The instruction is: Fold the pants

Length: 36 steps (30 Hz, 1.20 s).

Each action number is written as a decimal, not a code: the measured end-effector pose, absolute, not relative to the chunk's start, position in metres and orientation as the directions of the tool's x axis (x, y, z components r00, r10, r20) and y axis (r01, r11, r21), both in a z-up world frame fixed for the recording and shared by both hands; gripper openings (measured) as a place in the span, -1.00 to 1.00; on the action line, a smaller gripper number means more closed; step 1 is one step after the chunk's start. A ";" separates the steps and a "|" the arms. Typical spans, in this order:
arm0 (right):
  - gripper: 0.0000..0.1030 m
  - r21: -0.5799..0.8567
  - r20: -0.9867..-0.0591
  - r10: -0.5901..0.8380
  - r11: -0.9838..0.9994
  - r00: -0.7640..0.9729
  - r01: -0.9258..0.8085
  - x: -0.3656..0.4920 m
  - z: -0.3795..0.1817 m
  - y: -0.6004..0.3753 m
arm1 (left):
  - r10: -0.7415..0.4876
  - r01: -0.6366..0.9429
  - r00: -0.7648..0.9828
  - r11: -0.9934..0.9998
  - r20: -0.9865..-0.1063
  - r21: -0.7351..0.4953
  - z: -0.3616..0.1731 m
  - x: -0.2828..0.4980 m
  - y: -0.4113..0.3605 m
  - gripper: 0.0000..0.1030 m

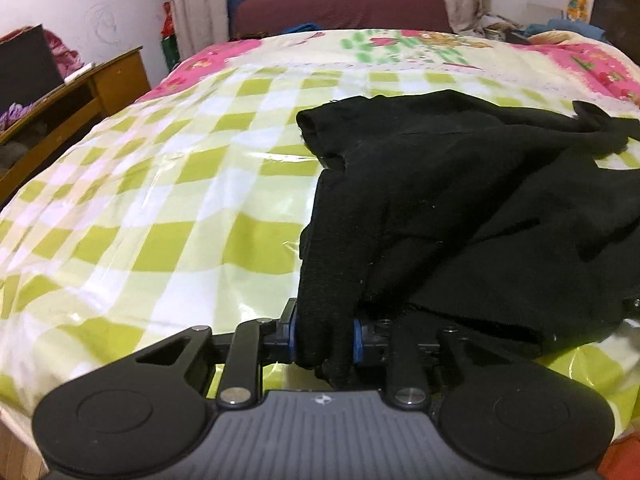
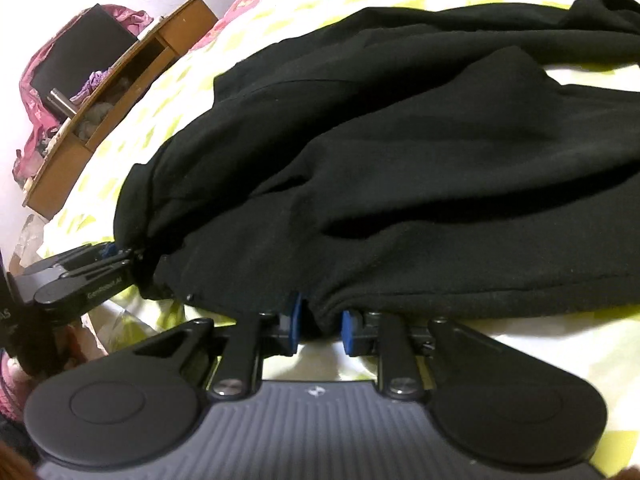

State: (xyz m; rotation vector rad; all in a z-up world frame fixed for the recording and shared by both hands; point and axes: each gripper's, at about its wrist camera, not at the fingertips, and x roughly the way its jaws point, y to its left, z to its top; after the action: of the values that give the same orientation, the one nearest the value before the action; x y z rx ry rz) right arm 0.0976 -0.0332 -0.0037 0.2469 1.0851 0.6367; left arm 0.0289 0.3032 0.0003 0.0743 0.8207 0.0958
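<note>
Black pants (image 1: 460, 184) lie rumpled across a bed (image 1: 160, 208) spread with a green-checked cover under glossy clear plastic; their near edge sits at the bed's front, where both hand-held grippers have hold of it. The left gripper (image 1: 325, 340) is clamped on a thick bunch of cloth at the garment's left corner, its blue pads (image 1: 357, 341) pressing from either side; the right gripper (image 2: 320, 330) is pinched on a thinner gather of the hem further along, cloth drawn into a pucker between its pads (image 2: 349, 332); in the right wrist view the left gripper shows at the far left, its fingers closed into the same edge. The fabric looks soft, limp and light, a knit that drapes into deep folds and holds no shape; it should drag easily over the slick plastic, yet sag between two grips unless held taut. The far end, toward the wall, lies bunched and twisted. The best hold appears to be the two corners of one edge, well apart, so the cloth spreads flat before folding. A wooden desk (image 2: 132, 92) stands beside the bed.
</note>
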 end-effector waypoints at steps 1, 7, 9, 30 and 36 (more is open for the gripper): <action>-0.53 0.504 -0.737 0.603 0.791 0.304 -0.348 0.100 -0.003 -0.040 | 0.121 -0.061 0.678 0.992 -0.725 0.108 0.002 0.028 0.303 -0.11; -0.09 0.459 -0.724 0.516 0.856 0.458 -0.238 0.098 0.017 -0.131 | 0.183 -0.057 0.701 0.978 -0.689 0.202 0.018 0.022 0.283 -0.08; 0.00 0.425 -0.725 0.432 0.893 0.536 -0.146 0.097 0.017 -0.177 | 0.208 -0.062 0.708 0.970 -0.675 0.234 0.023 0.021 0.277 -0.07; 0.26 0.716 -0.550 0.146 0.589 0.822 0.375 0.141 -0.057 -0.427 | 0.210 0.004 0.814 0.930 -0.542 0.367 0.069 0.053 0.145 0.00; 0.29 0.745 -0.490 0.093 0.561 0.866 0.361 0.144 -0.053 -0.432 | 0.497 -0.155 0.662 0.823 -0.561 0.546 0.025 0.077 0.184 0.00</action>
State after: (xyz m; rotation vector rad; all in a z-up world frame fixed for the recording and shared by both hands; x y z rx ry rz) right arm 0.1444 -0.4320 -0.0528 0.9733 0.5184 -0.1666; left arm 0.0767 0.1845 0.0251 0.4846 0.7649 0.3849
